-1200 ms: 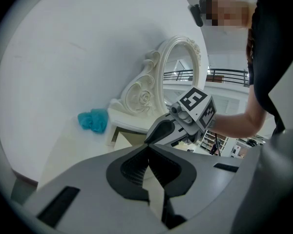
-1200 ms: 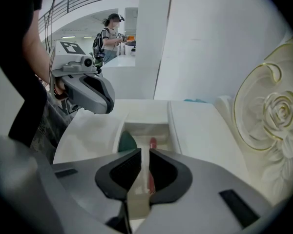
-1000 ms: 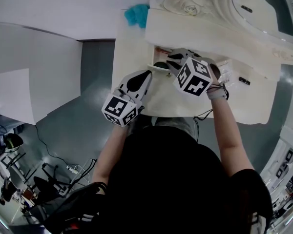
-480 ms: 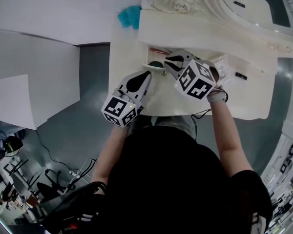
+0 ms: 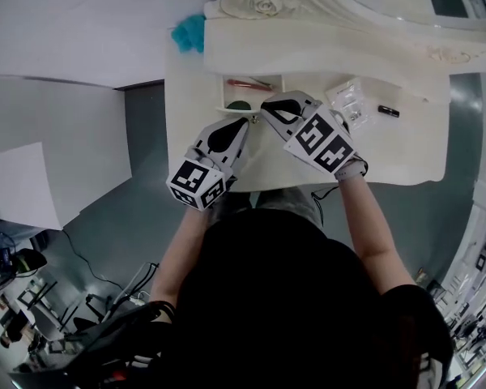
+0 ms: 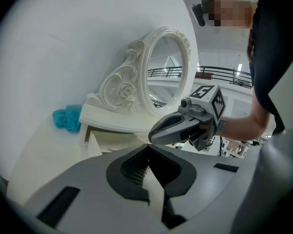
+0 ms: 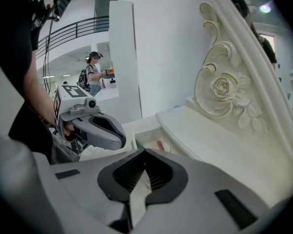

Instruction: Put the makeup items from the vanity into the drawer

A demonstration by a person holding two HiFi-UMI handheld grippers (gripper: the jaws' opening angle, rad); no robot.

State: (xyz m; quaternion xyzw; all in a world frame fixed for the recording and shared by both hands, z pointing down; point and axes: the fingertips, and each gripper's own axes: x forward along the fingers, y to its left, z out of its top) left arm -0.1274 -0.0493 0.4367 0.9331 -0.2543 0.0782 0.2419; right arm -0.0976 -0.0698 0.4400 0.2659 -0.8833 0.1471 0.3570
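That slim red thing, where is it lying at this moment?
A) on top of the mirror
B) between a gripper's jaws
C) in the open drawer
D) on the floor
C: the head view shows the slim red item lying inside the open drawer of the vanity.

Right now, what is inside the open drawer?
A slim red item and a dark round item. The right tool covers the near right corner of the drawer.

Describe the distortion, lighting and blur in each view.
Head view: fisheye bows the vanity top at its edges; light even, white surface nearly washed out. Left gripper view: dark vignetted corners, strong barrel warp. Right gripper view: the carved mirror frame bends but looks sharp.
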